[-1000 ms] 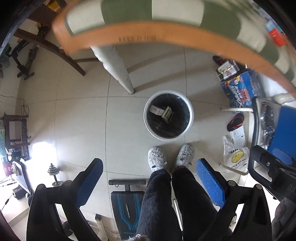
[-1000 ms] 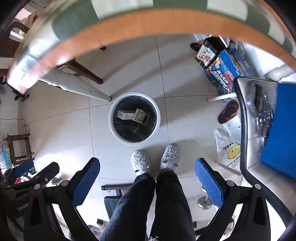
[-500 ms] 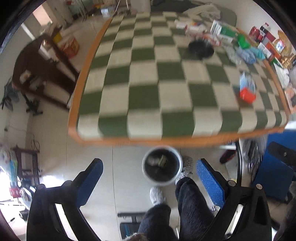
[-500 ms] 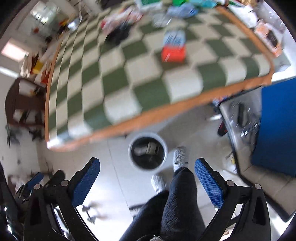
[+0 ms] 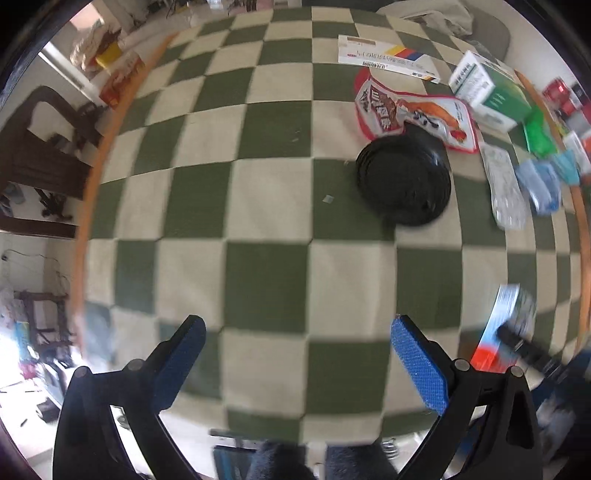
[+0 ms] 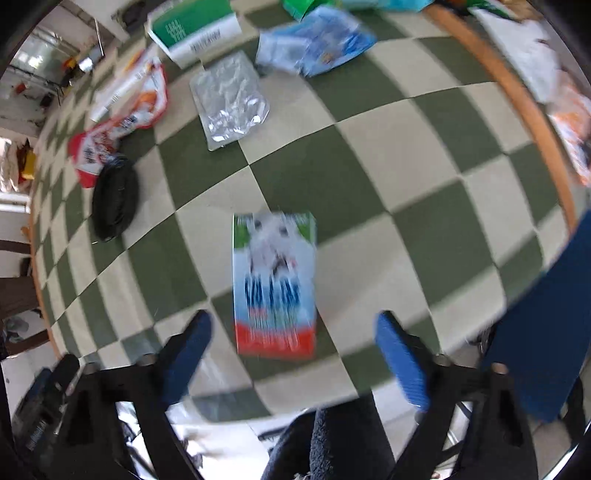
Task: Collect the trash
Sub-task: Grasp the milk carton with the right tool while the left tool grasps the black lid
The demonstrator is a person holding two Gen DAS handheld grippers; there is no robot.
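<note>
You're lining up on the blue-and-red carton (image 6: 275,284) with your right gripper (image 6: 293,341) closing, nothing clamped yet, left gripper (image 5: 295,358) apart and empty: descend and straddle it.

table (image 6: 424,155): carries all the litter
carton (image 6: 275,284): flat on the table near its front edge
round lid (image 6: 114,197): left of the carton, well apart
foil pouch (image 6: 229,99): behind the carton
snack bag (image 6: 118,118): just behind the lid, touching it
box (image 6: 194,31): at the far side
</note>
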